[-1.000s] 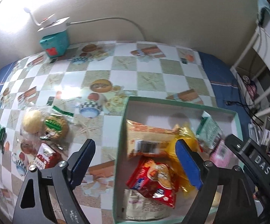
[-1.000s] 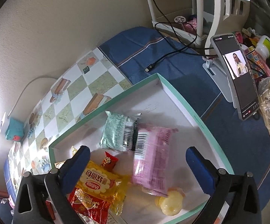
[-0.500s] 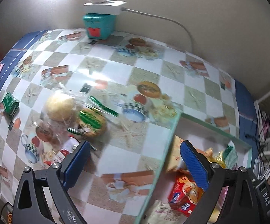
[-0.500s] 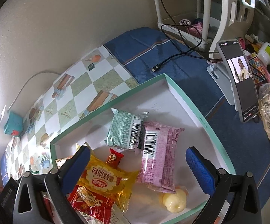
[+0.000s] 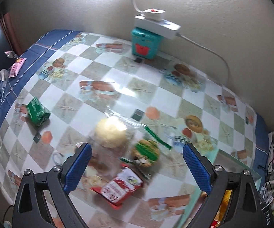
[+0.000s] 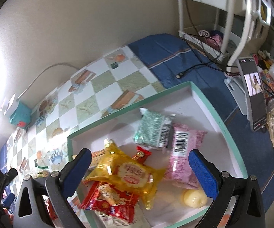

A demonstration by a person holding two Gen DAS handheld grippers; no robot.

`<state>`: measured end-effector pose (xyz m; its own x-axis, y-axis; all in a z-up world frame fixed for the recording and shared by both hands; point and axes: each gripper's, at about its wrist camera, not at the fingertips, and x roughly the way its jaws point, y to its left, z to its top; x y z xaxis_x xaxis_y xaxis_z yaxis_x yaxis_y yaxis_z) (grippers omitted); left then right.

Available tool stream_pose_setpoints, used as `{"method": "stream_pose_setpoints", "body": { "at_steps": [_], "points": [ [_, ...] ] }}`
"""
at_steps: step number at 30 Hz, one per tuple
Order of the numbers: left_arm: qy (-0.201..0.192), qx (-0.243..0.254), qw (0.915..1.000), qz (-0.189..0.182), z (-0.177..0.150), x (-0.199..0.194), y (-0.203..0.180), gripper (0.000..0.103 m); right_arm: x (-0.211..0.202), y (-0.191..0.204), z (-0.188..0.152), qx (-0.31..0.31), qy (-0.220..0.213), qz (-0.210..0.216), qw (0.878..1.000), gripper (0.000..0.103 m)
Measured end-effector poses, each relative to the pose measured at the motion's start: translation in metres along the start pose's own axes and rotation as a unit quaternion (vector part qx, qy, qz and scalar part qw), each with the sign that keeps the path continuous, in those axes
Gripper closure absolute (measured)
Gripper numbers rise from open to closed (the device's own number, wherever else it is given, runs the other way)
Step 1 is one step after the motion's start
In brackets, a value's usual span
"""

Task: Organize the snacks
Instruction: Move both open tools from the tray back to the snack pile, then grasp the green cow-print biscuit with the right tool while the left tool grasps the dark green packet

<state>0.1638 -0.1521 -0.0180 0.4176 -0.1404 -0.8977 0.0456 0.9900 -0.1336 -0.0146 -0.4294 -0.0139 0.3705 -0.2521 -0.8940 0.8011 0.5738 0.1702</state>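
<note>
- Snacks: the loose ones sit in a small cluster on the checkered picture-print tablecloth (image 5: 192,87), a red-and-white foil packet (image 5: 120,187), a round green-wrapped cake (image 5: 146,151) and a pale round bun in clear wrap (image 5: 110,133).
- A green carton (image 5: 37,112) lies well apart, far left of them.
- The rest are already in the shallow white box with the mint-green rim (image 6: 212,104): yellow cracker bag (image 6: 125,171), pink packet (image 6: 184,152), green foil packet (image 6: 154,129), red packet (image 6: 110,199).
- Left gripper (image 5: 137,167) is spread wide with nothing in it, hovering right over the cluster, so it's clearly the nearer one.
- The red-and-white packet is near-centre between its fingers, long axis running diagonally, near-left to far-right. I'd guess a wrist twist is needed before closing.
- Right gripper (image 6: 140,172) is also wide apart and empty, over the box.
</note>
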Motion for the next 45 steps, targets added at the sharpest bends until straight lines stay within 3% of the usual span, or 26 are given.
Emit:
{"method": "stream_pose_setpoints", "body": {
  "at_steps": [11,19,25,34,39,45],
  "points": [
    [-0.014,-0.009,0.9997,0.019,0.03,-0.007,0.061,0.006,-0.002,0.066,-0.018,-0.06,0.004,0.02,0.998,0.0],
    [-0.016,-0.02,0.9992,0.029,0.058,-0.015,0.129,0.006,-0.006,0.12,-0.036,-0.094,0.004,0.046,0.994,0.0],
    [-0.027,-0.077,0.9956,0.046,0.074,-0.02,0.203,0.006,-0.004,0.161,-0.055,-0.122,0.012,0.06,0.991,0.0],
    [-0.006,-0.158,0.9861,0.05,0.08,0.001,0.291,0.006,0.012,0.207,-0.08,-0.151,0.025,0.059,0.986,0.0],
    [0.017,-0.181,0.9828,0.036,0.077,0.022,0.307,0.006,0.026,0.224,-0.091,-0.165,0.04,0.057,0.984,0.0],
    [0.04,-0.157,0.9864,0.028,0.076,0.047,0.291,0.006,0.049,0.227,-0.099,-0.166,0.052,0.039,0.984,0.0]
  ]
}}
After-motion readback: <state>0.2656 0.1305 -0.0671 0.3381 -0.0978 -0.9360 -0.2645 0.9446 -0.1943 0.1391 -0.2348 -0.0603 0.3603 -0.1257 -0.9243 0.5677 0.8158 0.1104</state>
